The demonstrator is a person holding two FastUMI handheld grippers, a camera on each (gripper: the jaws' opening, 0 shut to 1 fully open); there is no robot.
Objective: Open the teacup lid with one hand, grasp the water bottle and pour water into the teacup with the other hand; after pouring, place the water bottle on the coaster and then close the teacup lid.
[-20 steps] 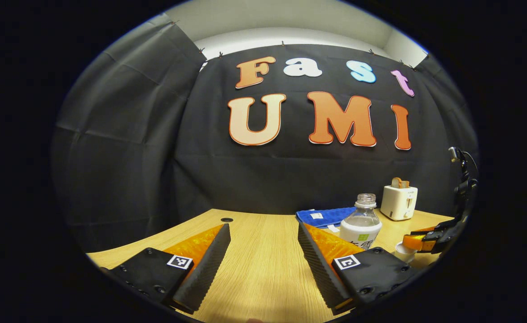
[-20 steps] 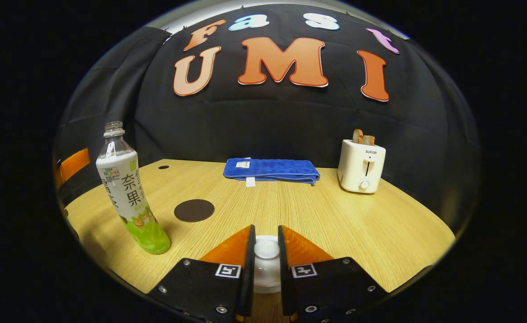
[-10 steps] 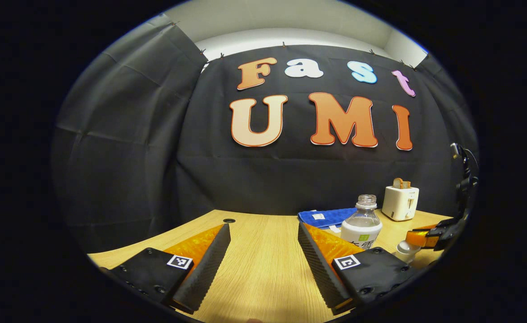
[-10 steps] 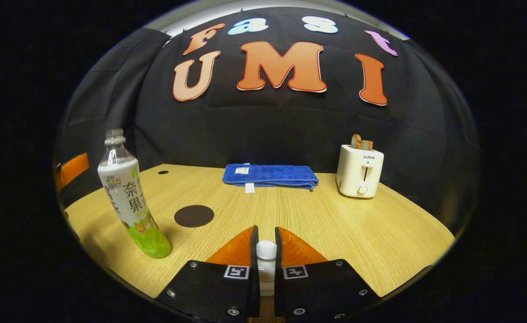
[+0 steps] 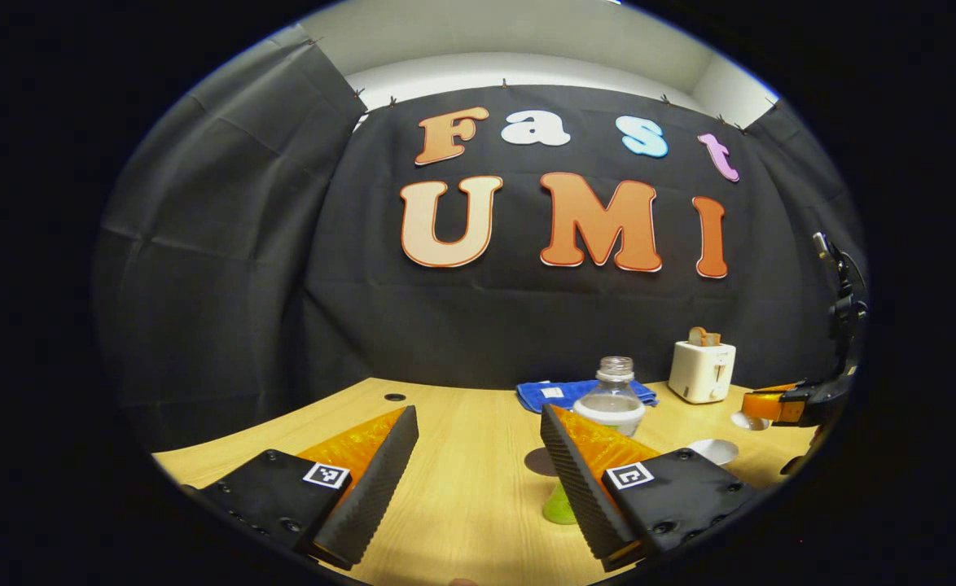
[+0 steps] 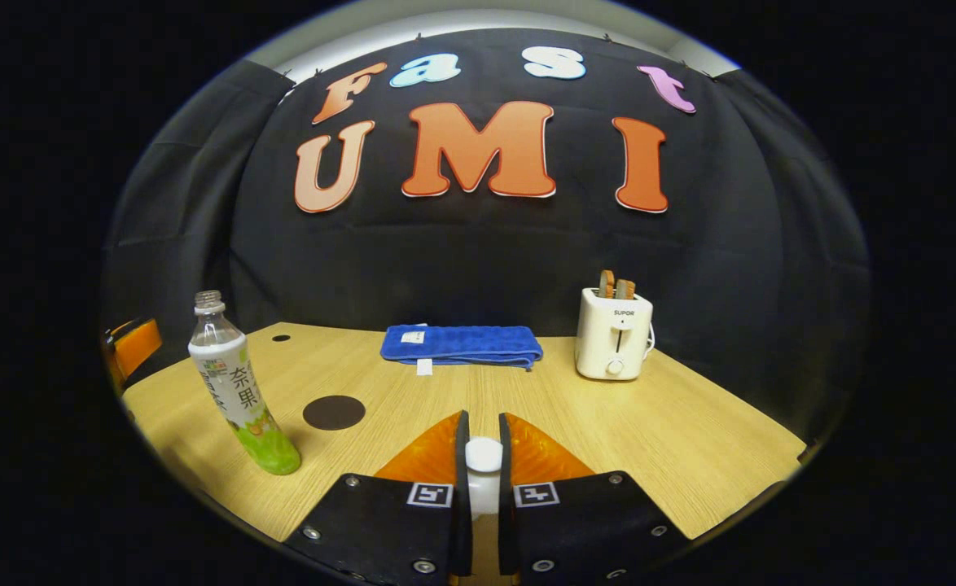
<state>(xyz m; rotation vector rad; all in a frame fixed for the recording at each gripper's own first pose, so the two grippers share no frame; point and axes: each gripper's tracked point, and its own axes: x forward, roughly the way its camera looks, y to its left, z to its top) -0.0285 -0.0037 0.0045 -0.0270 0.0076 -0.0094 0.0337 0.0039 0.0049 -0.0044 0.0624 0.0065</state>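
**Non-task items on the table**

Light wood table point(image 6: 690, 423). Folded blue towel point(image 6: 462, 345) lies flat at the far edge, about 12 o'clock in the right gripper view, white tag on its front. White toaster point(image 6: 613, 332) stands upright at 1 o'clock, well apart from the towel, two slices in its slots. Small dark hole point(image 6: 281, 337) in the tabletop at 10 o'clock.

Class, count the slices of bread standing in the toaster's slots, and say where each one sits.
2. Both slices stand upright in the top of the toaster, side by side: the left slice and the right slice. Nothing suggests a hidden third.
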